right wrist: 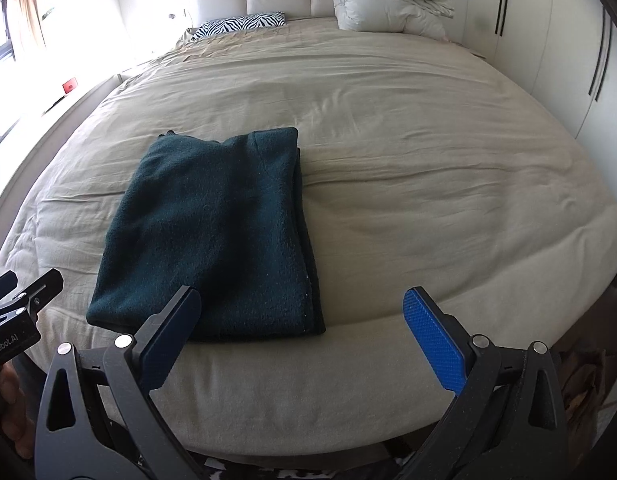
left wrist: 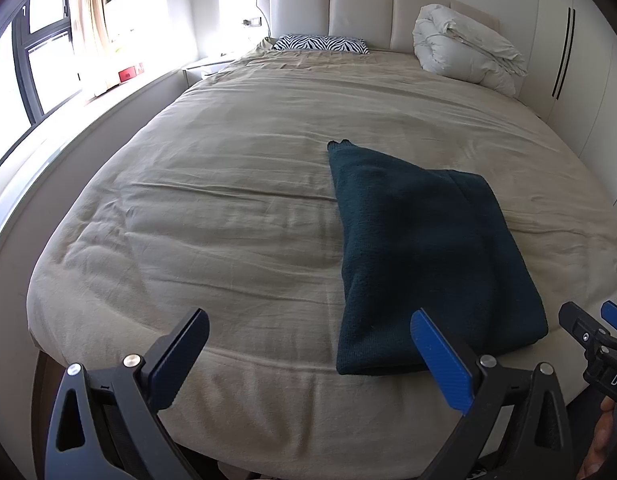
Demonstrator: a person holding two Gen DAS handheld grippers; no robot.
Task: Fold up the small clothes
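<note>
Both grippers spread wide and empty, dark green garment lying folded near the foot edge of the bed.

The left gripper (left wrist: 310,350) hangs off the garment's (left wrist: 424,248) near left corner, the right gripper (right wrist: 302,330) off its near right corner; neither touches cloth. It lies flat on the beige bedspread (left wrist: 228,200), layered edges stacked along its right side. Looks mostly folded. If one more fold is needed: pinch both near corners through all layers, lift together, carry to the far edge, lay down evenly, no dragging.
</note>
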